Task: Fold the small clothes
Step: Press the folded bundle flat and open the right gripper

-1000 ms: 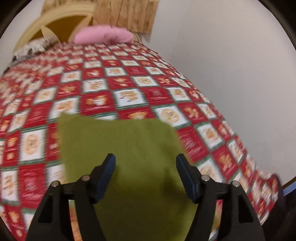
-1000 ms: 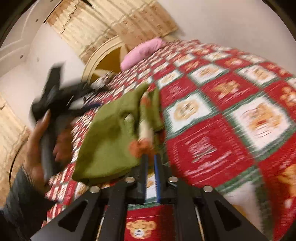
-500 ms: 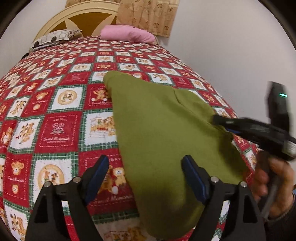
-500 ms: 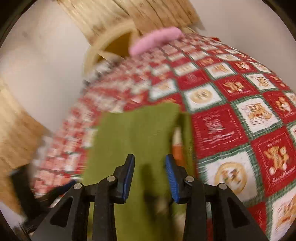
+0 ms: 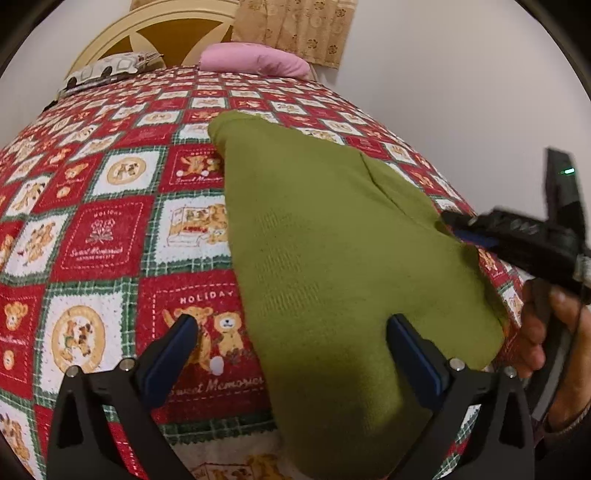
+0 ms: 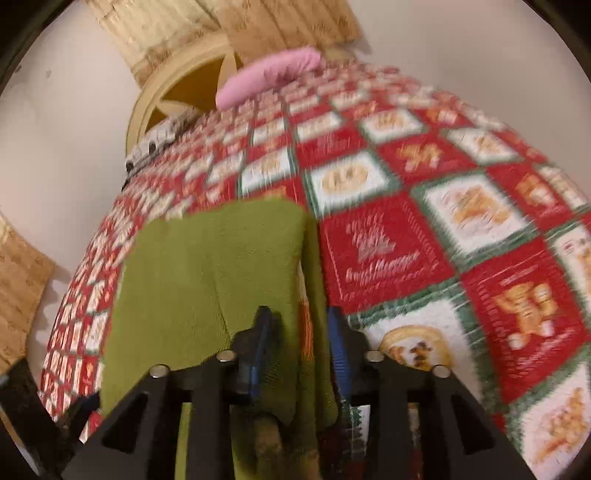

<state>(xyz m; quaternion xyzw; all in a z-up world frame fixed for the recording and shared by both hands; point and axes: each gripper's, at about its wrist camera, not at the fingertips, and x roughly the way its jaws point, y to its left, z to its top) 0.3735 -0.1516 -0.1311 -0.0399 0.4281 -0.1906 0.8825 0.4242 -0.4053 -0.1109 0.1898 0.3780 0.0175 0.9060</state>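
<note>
A small olive-green knit garment [image 5: 332,258] lies folded on the red-and-white bear-print bedspread [image 5: 99,236]. My left gripper [image 5: 291,332] is open and empty, hovering over the garment's near left edge. My right gripper [image 6: 301,321] is open with its fingers astride the garment's right edge [image 6: 221,280]. The right gripper [image 5: 476,230] also shows in the left wrist view, at the garment's right side, held by a hand [image 5: 546,332].
A pink pillow [image 5: 255,61] and a patterned pillow [image 5: 110,68] lie at the cream headboard [image 5: 159,22]. A white wall [image 5: 461,74] runs close along the bed's right side. A beige curtain [image 5: 295,26] hangs behind the headboard.
My right gripper opened and let go of the garment's edge, which now lies folded over on the bed. My left gripper pulled back a little; the garment lies flatter.
</note>
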